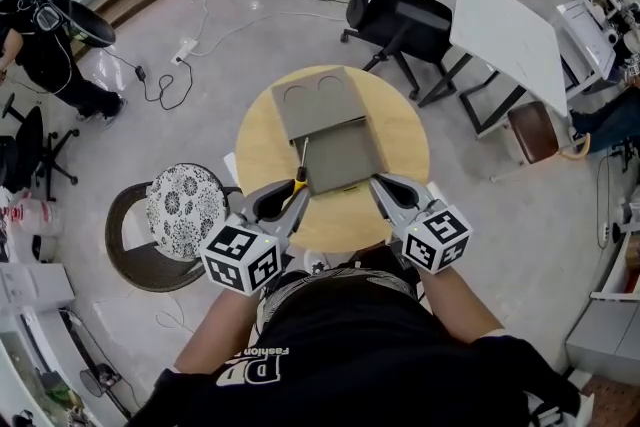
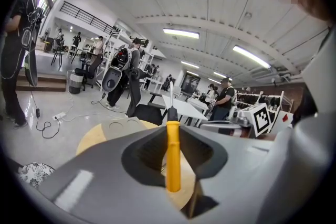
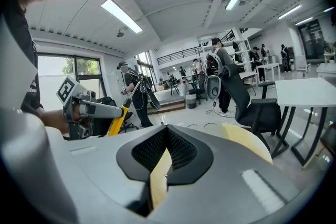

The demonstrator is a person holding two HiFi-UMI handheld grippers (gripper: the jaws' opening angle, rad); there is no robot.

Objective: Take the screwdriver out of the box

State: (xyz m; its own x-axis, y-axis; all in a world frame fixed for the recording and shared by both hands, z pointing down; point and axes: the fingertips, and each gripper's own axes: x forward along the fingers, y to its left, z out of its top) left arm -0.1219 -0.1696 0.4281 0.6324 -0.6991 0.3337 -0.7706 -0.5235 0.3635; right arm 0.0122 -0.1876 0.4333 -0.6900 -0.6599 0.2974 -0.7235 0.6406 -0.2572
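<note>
The left gripper (image 2: 170, 124) is clamped on the yellow handle of the screwdriver (image 2: 172, 160), a pad on each side; the black collar and steel shaft run on past the tips toward the upper middle of the left gripper view. In the head view the shaft lies along the left edge of the grey box (image 1: 335, 150), at centre frame. The lid (image 1: 318, 102) is folded back toward the top of the frame on the round table (image 1: 255, 145). The right gripper (image 3: 167, 132) has its jaws pressed together on nothing, low and right of the box. Whether the tip has cleared the box wall I cannot tell. To finish well: hold the clamp firm; draw the handle toward lower left along the shaft's own line so the tip cannot catch; leave the right gripper out of the path.
</note>
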